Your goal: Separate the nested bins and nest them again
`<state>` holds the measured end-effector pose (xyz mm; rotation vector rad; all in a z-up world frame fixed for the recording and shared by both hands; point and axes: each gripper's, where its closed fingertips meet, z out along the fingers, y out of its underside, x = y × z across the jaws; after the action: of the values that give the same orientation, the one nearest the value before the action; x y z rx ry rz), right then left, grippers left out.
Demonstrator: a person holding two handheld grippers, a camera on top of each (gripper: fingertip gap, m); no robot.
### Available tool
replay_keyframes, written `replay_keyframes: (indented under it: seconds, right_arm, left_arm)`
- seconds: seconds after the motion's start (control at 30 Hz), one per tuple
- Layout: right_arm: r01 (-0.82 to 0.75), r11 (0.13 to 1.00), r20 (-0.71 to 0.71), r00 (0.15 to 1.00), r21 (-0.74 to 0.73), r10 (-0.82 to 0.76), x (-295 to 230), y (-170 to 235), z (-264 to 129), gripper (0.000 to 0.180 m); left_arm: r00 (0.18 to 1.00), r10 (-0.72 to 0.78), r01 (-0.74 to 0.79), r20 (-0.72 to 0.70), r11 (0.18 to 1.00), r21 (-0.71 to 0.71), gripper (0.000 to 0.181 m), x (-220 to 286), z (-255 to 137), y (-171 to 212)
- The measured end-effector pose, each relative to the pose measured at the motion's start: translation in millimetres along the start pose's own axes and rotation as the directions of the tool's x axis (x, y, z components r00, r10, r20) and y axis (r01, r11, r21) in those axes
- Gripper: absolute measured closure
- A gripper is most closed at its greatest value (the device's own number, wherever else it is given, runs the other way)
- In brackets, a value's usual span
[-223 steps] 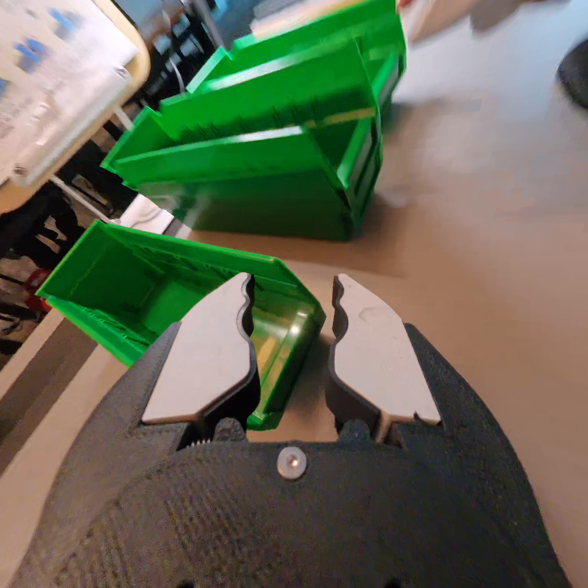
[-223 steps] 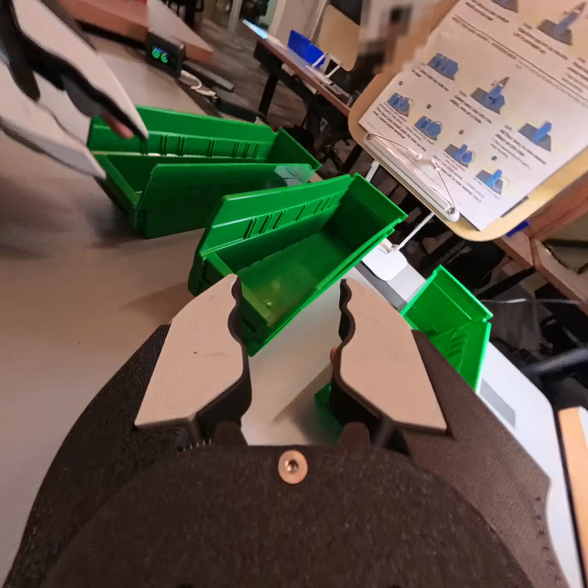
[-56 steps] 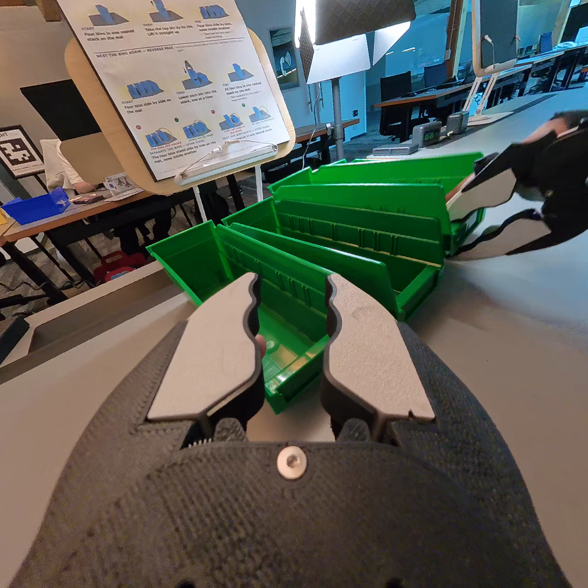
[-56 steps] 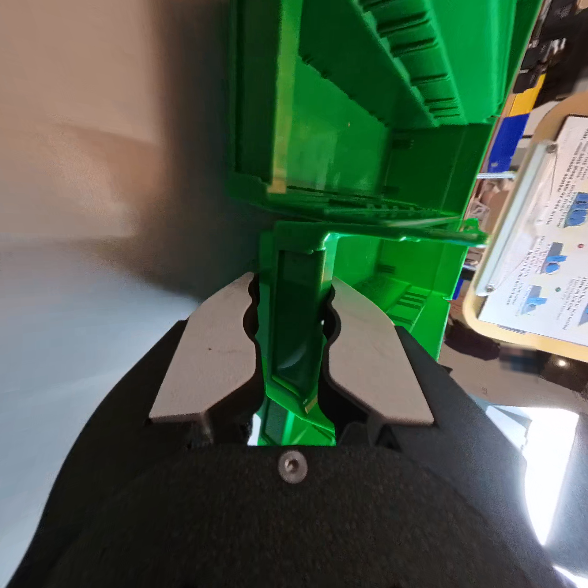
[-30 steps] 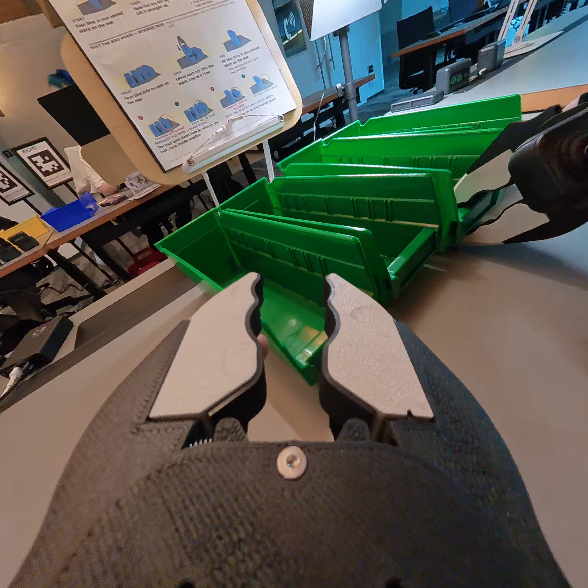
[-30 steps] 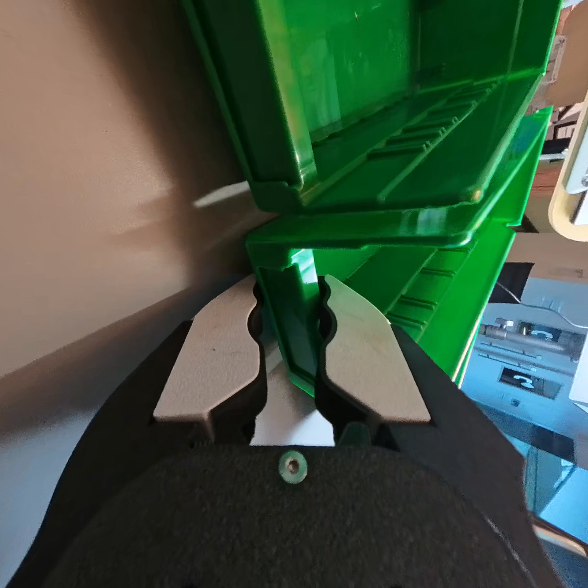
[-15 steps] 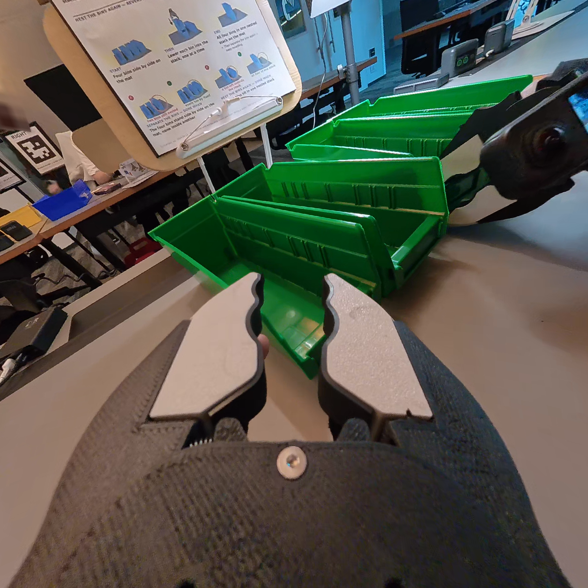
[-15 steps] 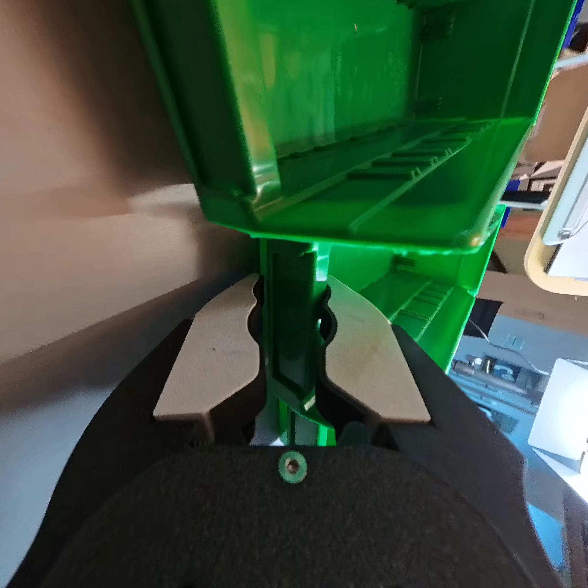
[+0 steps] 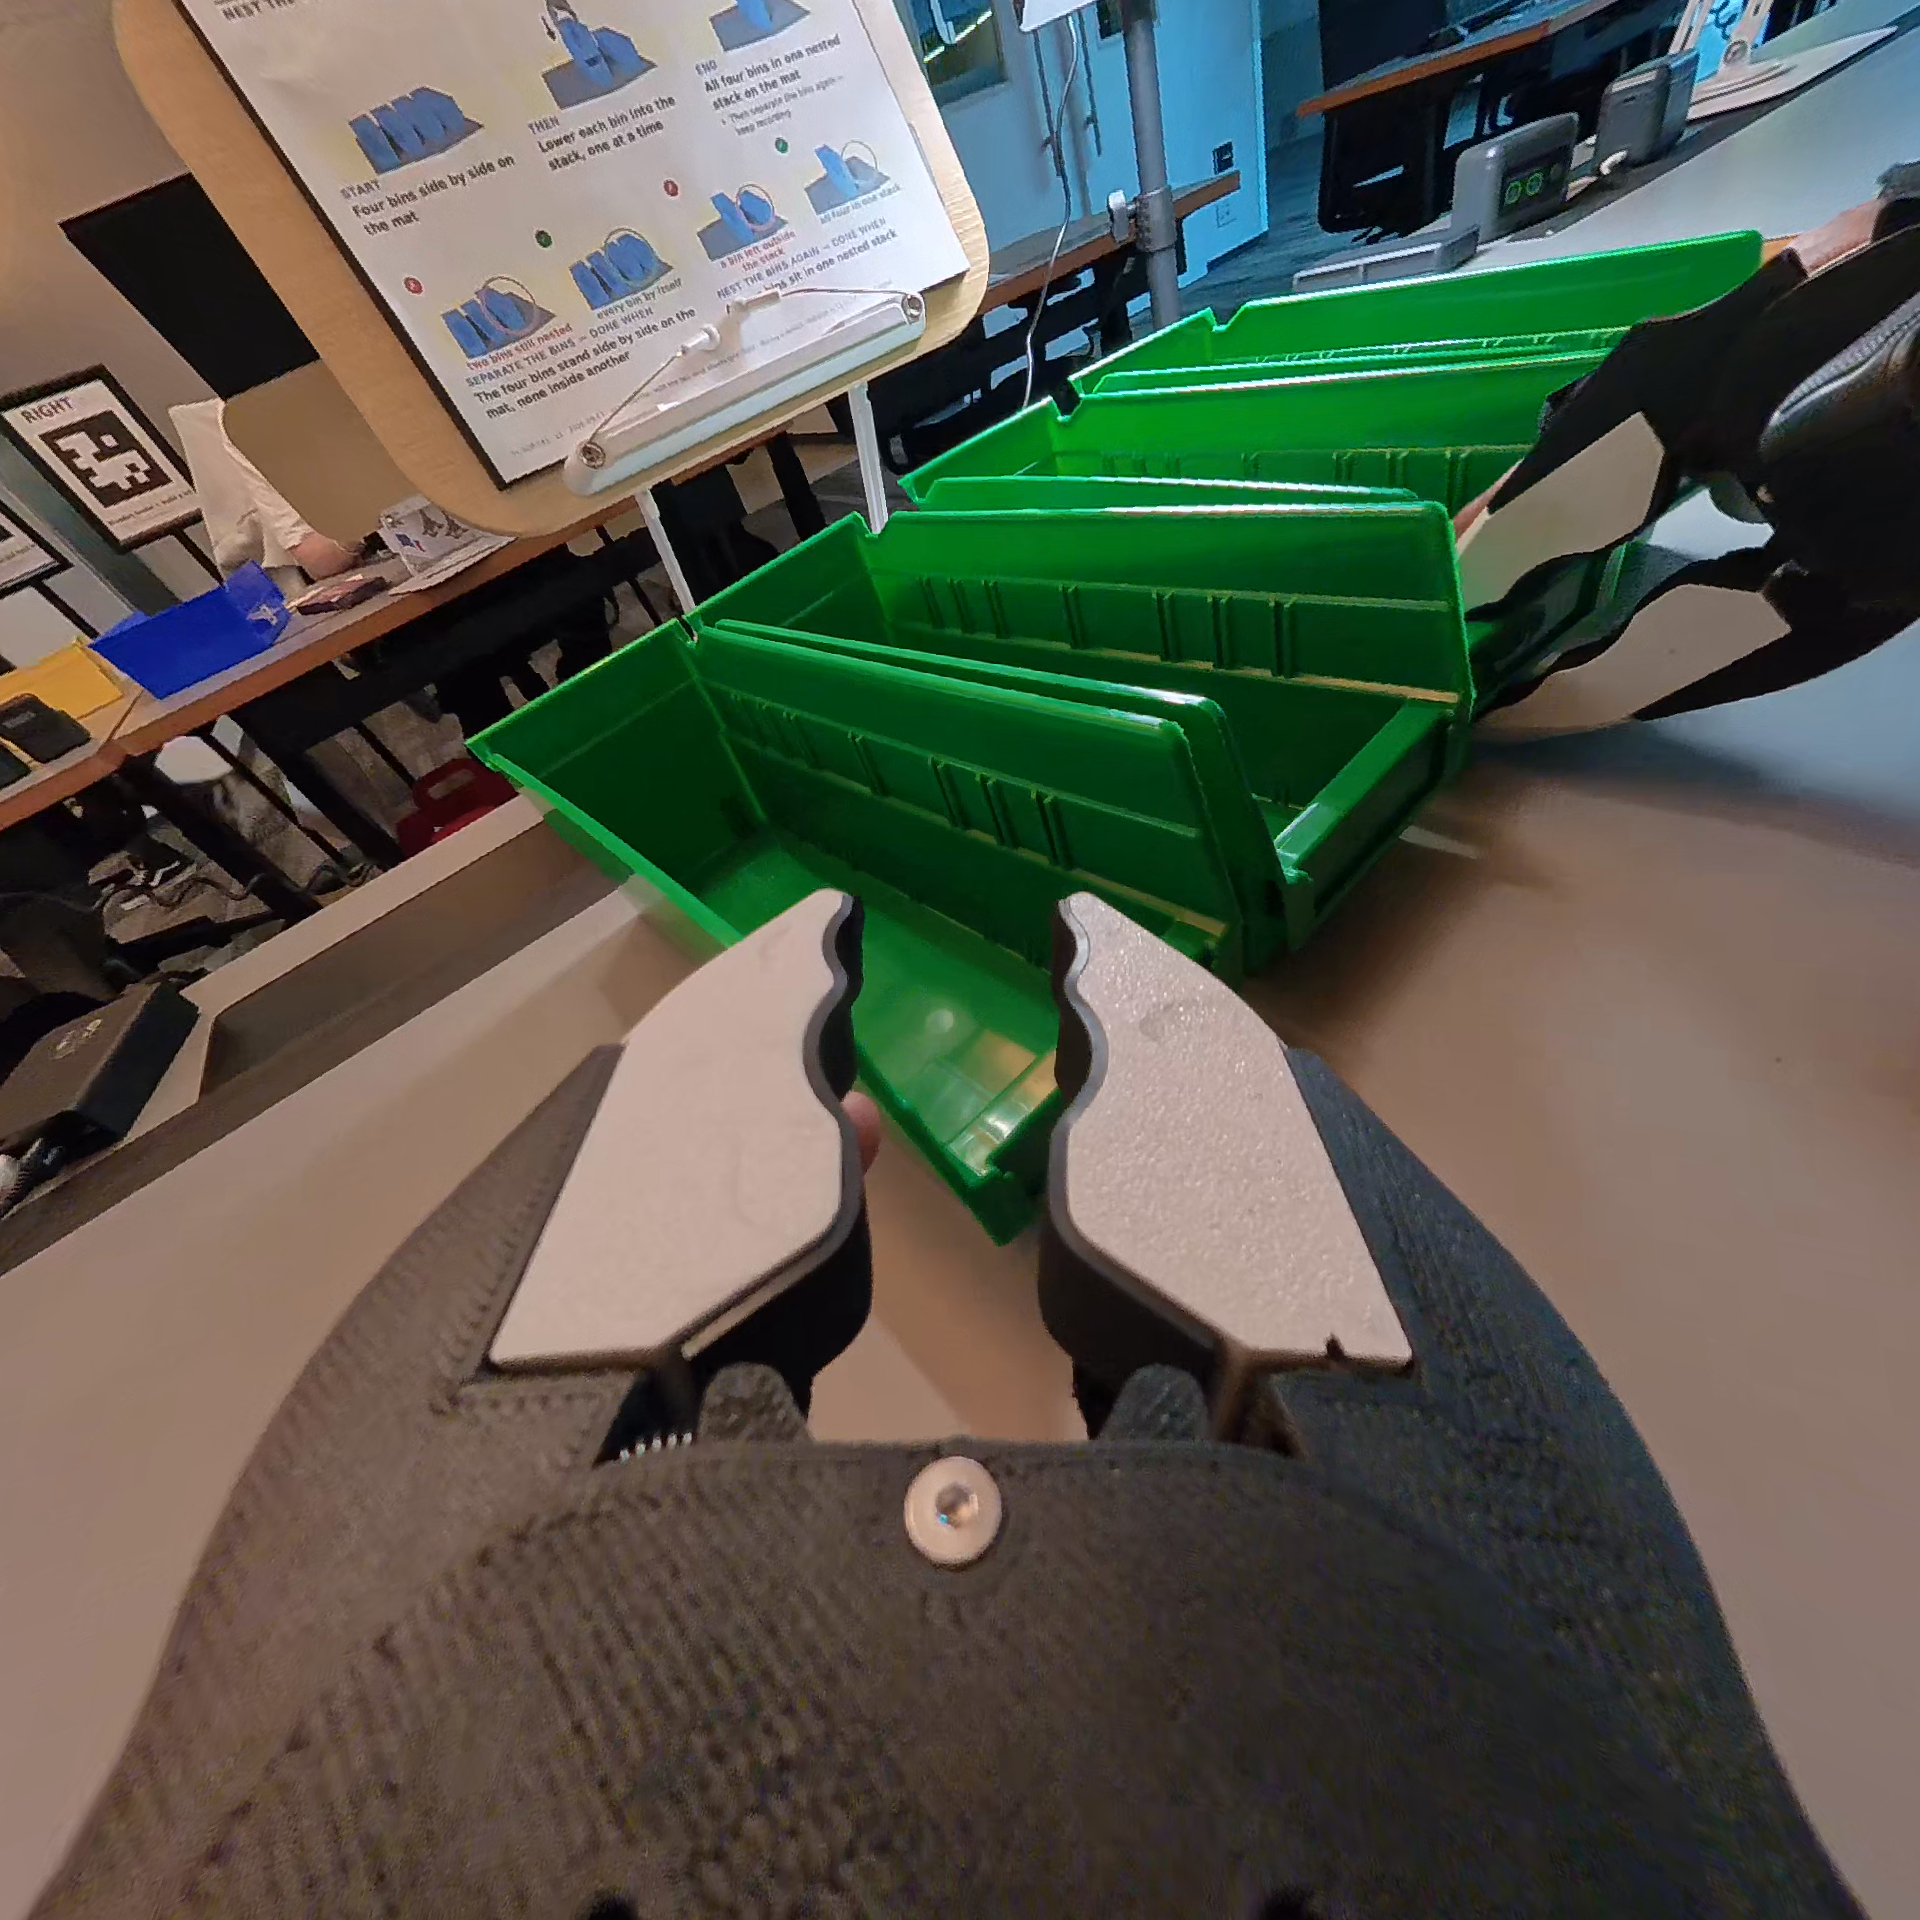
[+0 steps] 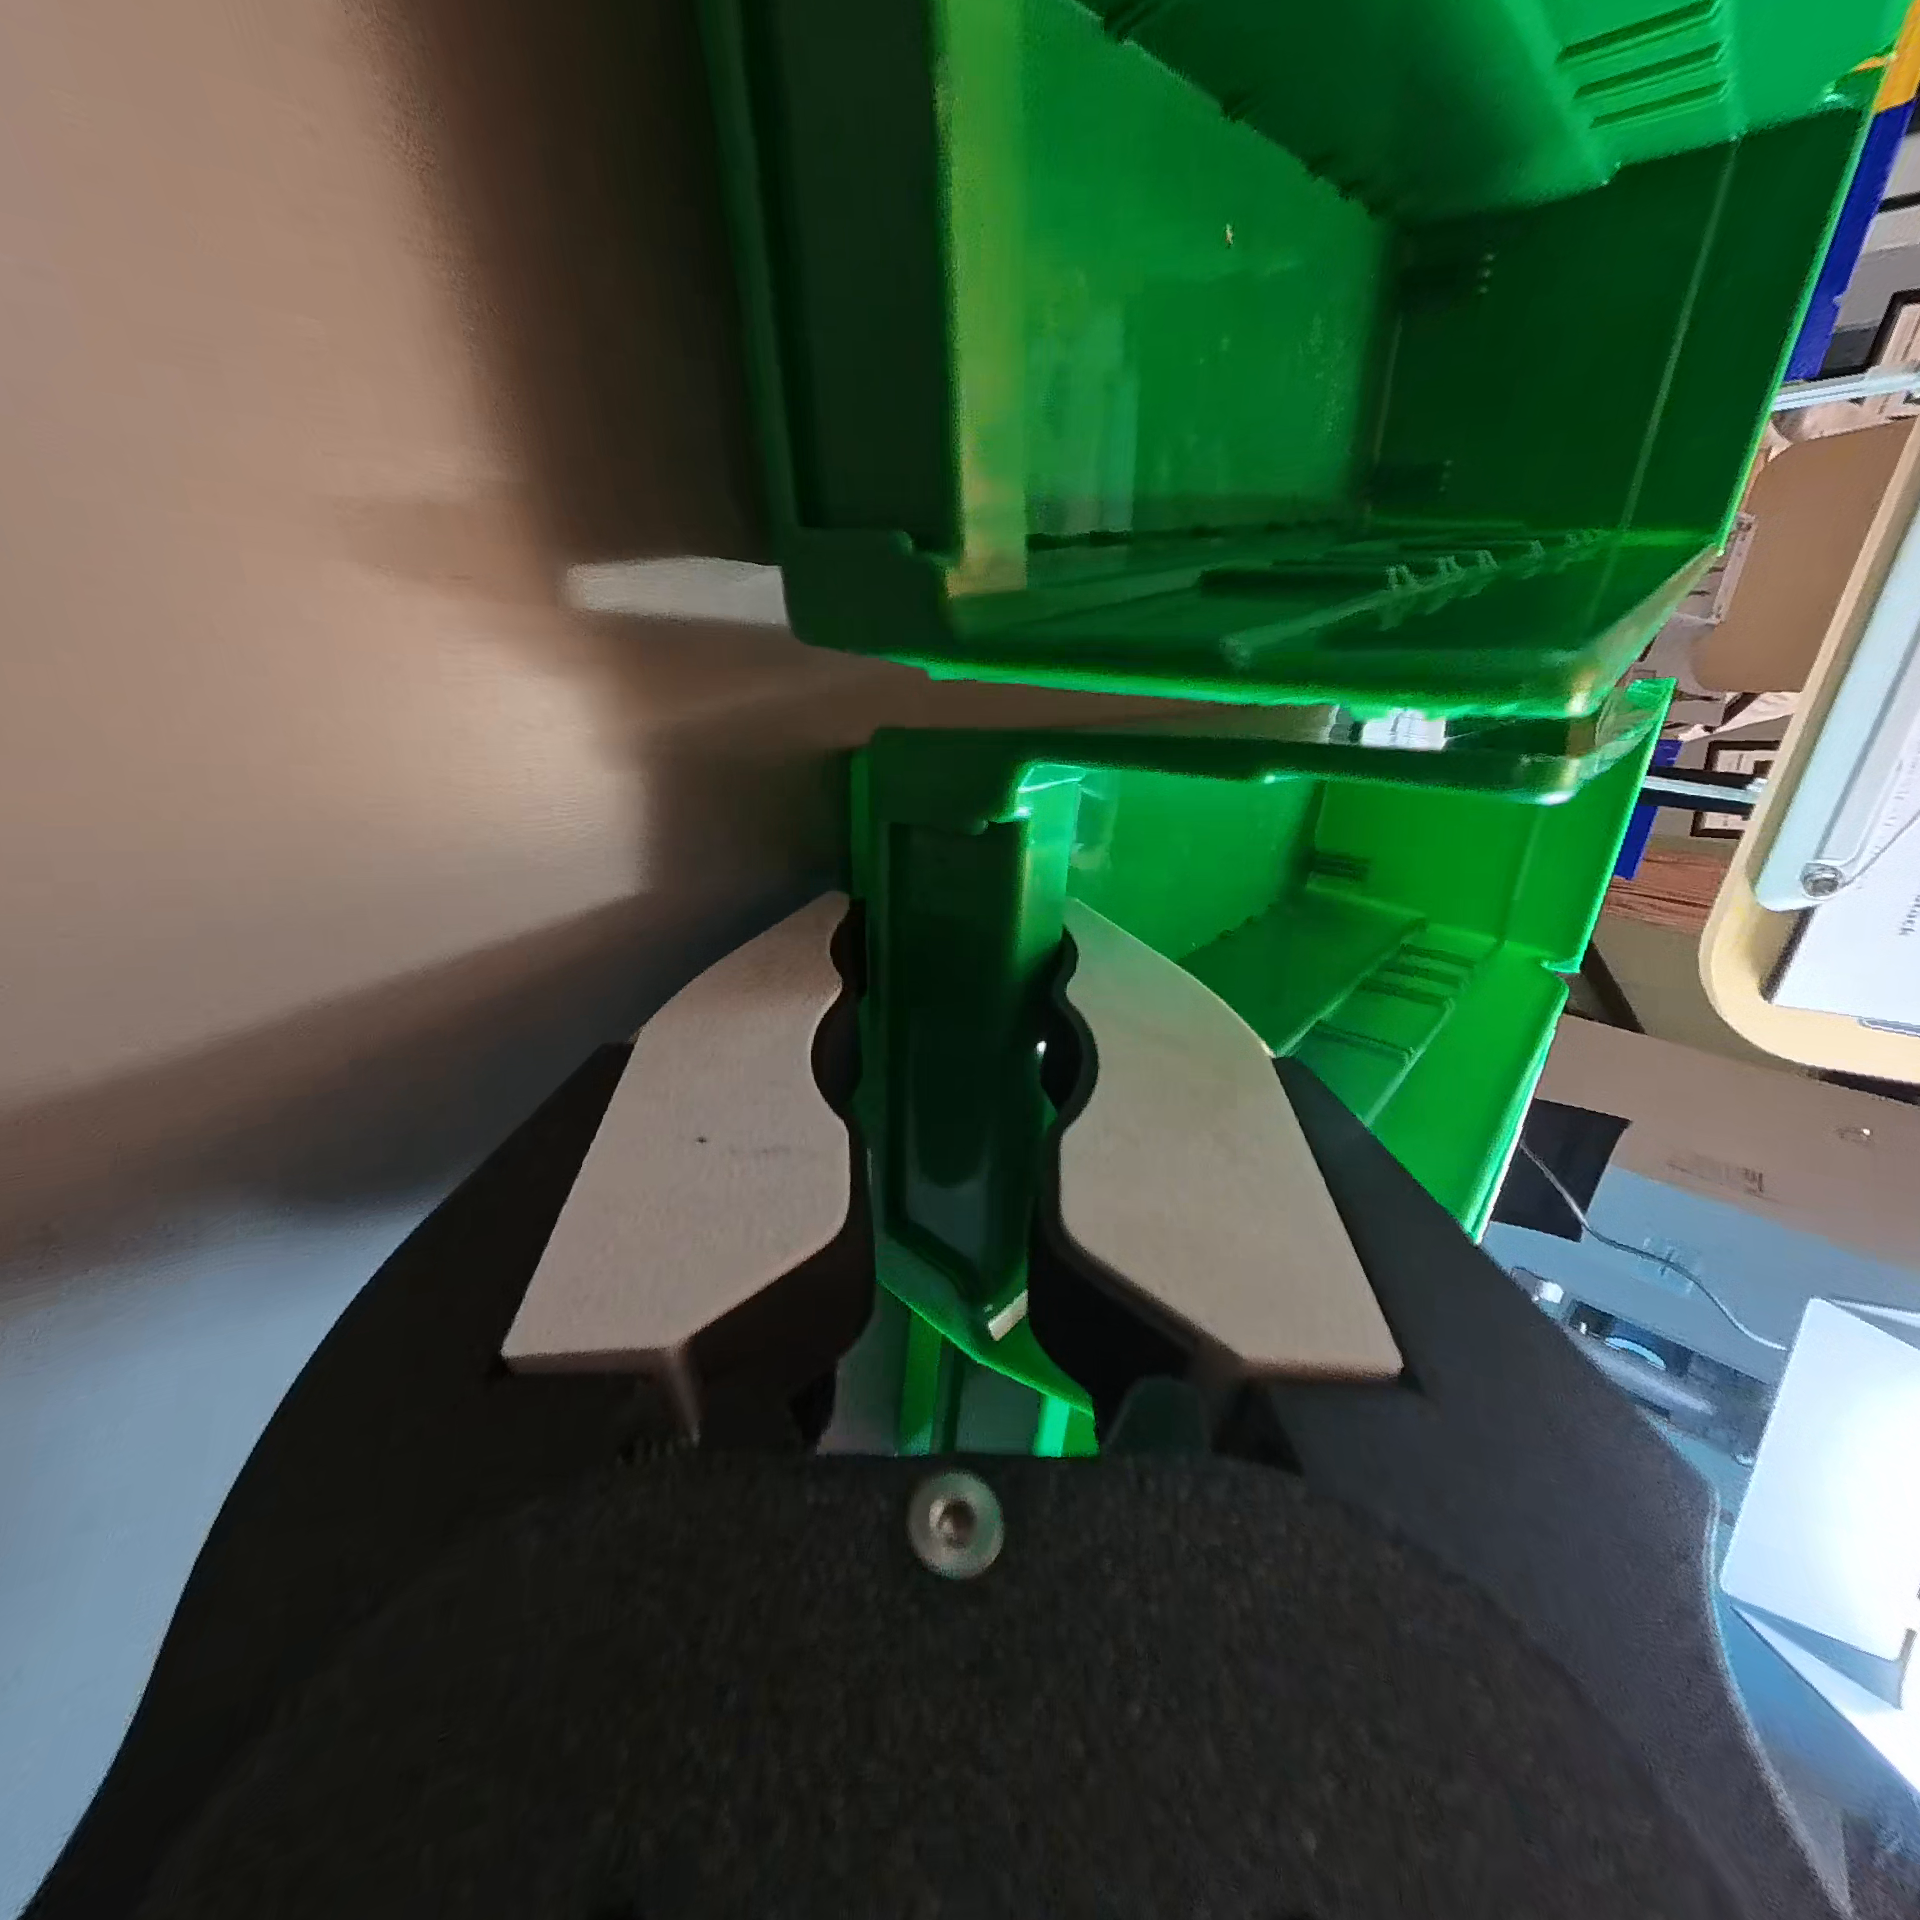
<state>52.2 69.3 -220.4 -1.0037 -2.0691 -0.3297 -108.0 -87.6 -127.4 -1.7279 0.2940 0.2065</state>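
Note:
Several green bins stand side by side on the grey table (image 9: 1558,1091). In the left wrist view the nearest bin (image 9: 935,821) lies just ahead of my left gripper (image 9: 954,925), which is open and empty above its front lip. A second bin (image 9: 1195,634) stands behind it, and more bins (image 9: 1403,353) farther back. My right gripper (image 9: 1538,634) shows at the right, clamped on a bin's front end. In the right wrist view, rolled sideways, my right gripper (image 10: 956,914) is shut on the front wall of that bin (image 10: 1351,987), next to another bin (image 10: 1247,416).
An instruction board (image 9: 582,208) on a thin stand rises behind the bins. The table's far edge drops off to the left of the nearest bin. Other desks with a blue bin (image 9: 197,634) and chairs stand beyond. One gripper's finger ends stand about 25 cm off the other's.
My right gripper, open 7.4 s ago, has stayed clamped on the bin's front wall over the last two seconds, shifting it against its neighbour. My left gripper has drawn back a little from the nearest bin.

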Motion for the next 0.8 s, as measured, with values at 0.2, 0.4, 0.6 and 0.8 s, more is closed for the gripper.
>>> replay_keyframes:
  seconds: [0.2,0.4,0.6,0.8]
  right_arm:
    - [-0.107,0.992,0.005,0.994,0.068,0.107,4.2,-3.3,-12.3,0.143]
    - [-0.181,0.945,0.016,0.983,0.273,0.183,7.8,-40.3,-71.6,0.14]
    - [0.015,0.955,0.063,0.997,0.296,-0.036,-10.0,-99.5,-68.1,0.139]
    - [0.067,0.979,0.079,0.993,0.191,-0.083,-6.5,-112.7,-14.0,0.134]
  left_arm:
    - [1.0,-0.001,0.001,0.012,1.0,0.004,0.146,-4.3,-2.0,-0.9]
    - [0.989,0.126,-0.126,-0.083,0.992,0.0,0.151,21.6,-1.7,-3.4]
    - [0.906,0.349,-0.385,-0.237,0.915,-0.123,0.133,58.8,19.9,14.6]
    - [0.834,0.459,-0.538,-0.306,0.802,-0.26,0.13,50.8,46.7,48.8]
